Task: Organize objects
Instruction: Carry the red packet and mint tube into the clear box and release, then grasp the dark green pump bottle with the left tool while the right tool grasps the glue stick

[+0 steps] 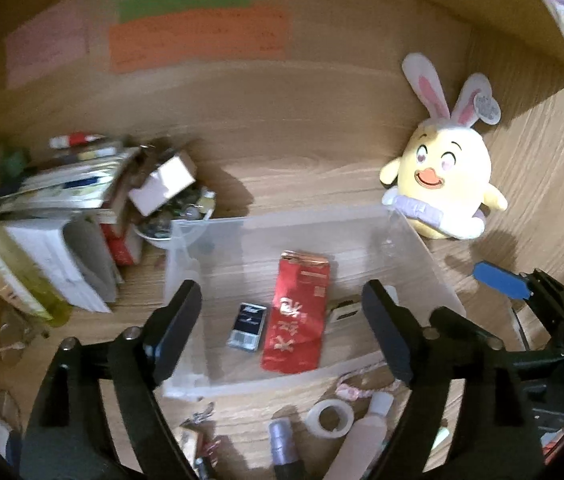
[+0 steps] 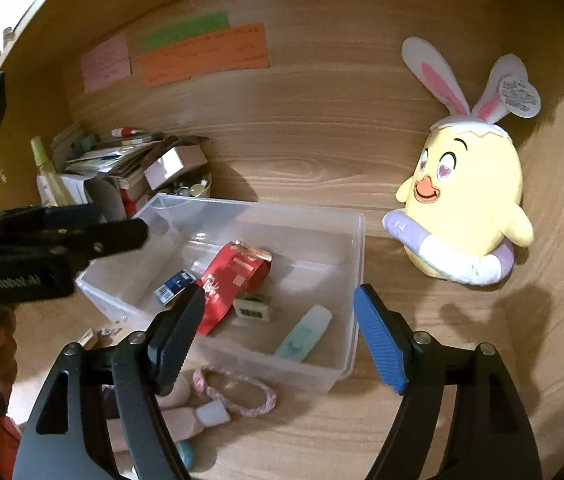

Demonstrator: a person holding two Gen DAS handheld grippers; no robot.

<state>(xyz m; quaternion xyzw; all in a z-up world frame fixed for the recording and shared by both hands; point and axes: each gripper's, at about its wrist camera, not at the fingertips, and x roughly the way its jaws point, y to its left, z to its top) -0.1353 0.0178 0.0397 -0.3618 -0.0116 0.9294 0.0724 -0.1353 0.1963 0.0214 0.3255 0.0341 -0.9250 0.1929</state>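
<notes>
Between picks, by the look of it: left claw [image 1: 282, 332] and right claw [image 2: 278, 332] both spread wide, nothing between the pads of either, both hanging over the near edge of the clear bin [image 2: 356, 248] on the tabletop [image 2: 322, 184]. Bin is the collection point and already holds four items: one red foil pouch [image 2: 234, 284], one small dark blue box [image 2: 174, 286], one small tan stamp-like block [image 2: 252, 308], one pale green-and-white tube [image 2: 306, 332] lying flat near the right wall. Still loose on the tabletop in front of the bin: one roll of white tape [image 1: 330, 418], one silver cylinder [image 1: 282, 440], one pinkish bottle with a white cap [image 1: 366, 428], one pink braided cord loop [image 2: 238, 394], plus a little cluster of metal bits at the left (too blurred to count). Next move, my read: pick one loose item, drop a claw down and back toward it, close, lift over the near wall, release inside. Tape roll or bottle look easiest; the cord is floppy and lies against the bottle, so pinch it cleanly. One yellow plush chick with rabbit ears [image 2: 470, 208] sits right of the bin, well apart. One messy stack of books and papers [image 1: 62, 196] at left, likely not part of this pass.
</notes>
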